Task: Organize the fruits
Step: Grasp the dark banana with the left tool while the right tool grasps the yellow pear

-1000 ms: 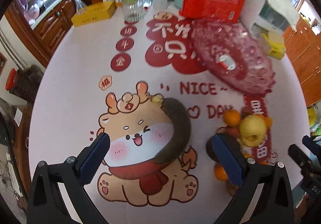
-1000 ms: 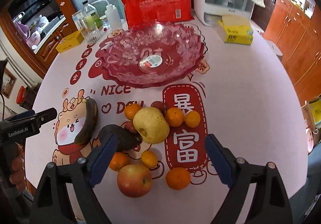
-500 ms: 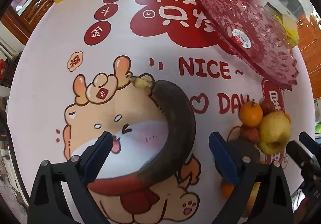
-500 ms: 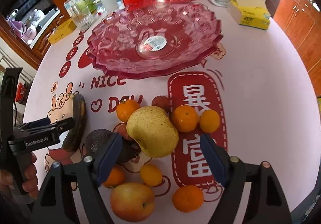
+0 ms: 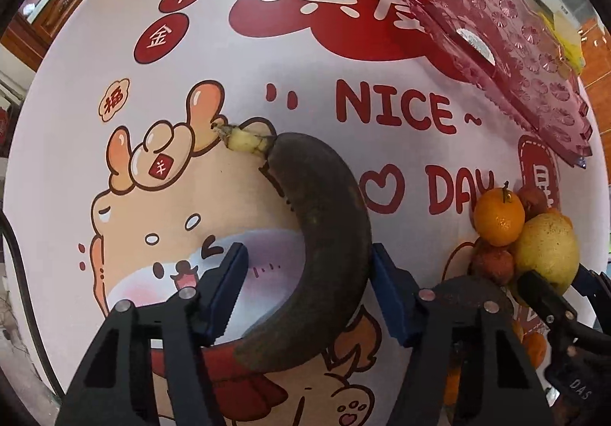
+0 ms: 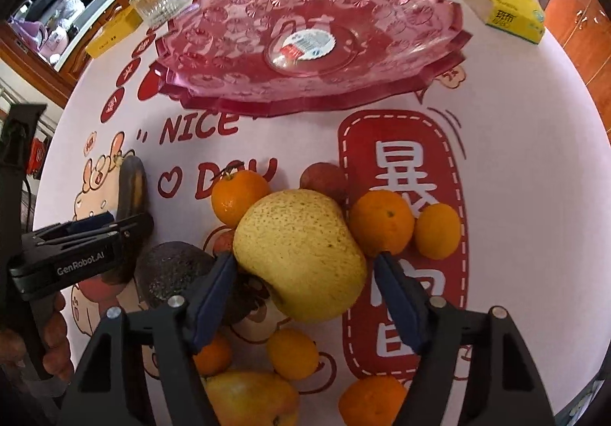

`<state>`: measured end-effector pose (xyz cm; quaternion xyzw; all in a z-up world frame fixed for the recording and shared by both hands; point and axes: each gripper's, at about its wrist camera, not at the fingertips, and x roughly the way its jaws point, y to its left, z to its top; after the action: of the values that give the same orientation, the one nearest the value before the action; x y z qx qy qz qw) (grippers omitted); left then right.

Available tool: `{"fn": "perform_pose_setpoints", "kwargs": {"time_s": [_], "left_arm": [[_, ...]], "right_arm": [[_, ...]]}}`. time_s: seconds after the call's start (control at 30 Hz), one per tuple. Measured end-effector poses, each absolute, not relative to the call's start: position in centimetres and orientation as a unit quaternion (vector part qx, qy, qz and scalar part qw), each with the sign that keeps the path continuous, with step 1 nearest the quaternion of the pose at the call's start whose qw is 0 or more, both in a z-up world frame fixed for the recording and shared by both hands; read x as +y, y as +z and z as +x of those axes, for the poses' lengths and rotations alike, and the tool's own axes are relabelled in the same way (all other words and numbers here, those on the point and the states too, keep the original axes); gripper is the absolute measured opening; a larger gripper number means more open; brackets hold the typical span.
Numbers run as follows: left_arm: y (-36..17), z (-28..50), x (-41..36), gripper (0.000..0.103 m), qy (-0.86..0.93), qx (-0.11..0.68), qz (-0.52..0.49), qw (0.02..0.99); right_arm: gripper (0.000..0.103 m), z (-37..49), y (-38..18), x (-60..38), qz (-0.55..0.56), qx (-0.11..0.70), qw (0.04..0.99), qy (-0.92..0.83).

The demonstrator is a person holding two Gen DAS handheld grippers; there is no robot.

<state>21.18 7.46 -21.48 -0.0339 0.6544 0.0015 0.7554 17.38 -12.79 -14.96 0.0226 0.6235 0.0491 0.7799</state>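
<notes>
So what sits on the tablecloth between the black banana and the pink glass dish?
Left wrist view: no object lies between the banana and the dish, only tablecloth printed with "NICE".

Both hand-held grippers lowered, closing around banana (image 5: 324, 246), pear (image 6: 301, 254)

The left gripper (image 5: 305, 294) points straight down, its jaws closing around a banana (image 5: 324, 235). The right gripper (image 6: 301, 292) tilts steeply down, its jaws closing around a pear (image 6: 301, 254).
</notes>
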Motion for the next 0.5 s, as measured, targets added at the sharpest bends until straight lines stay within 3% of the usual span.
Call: {"fn": "perform_pose_setpoints", "kwargs": {"time_s": [0.1,0.17,0.23,0.5], "left_arm": [[-21.7,21.8,6.4,0.063,0.009,0.653,-0.016,0.757],[-21.7,21.8,5.9,0.055,0.008,0.649,-0.011,0.76],[-21.4,21.9,5.2,0.032,-0.005,0.647,-0.011,0.762],[-21.0,21.1,5.3,0.029,-0.027,0.644,-0.054,0.763]], "right_arm": [[0.07,17.5,-15.3,-12.2,0.006,0.623,0.781,0.045],[0.07,17.4,-15.2,-12.0,-0.001,0.62,0.783,0.044],[0.069,17.3,-15.2,-12.2,0.0,0.619,0.784,0.045],[0.068,16.4,-15.0,-12.2,-0.009,0.614,0.788,0.042]]}}
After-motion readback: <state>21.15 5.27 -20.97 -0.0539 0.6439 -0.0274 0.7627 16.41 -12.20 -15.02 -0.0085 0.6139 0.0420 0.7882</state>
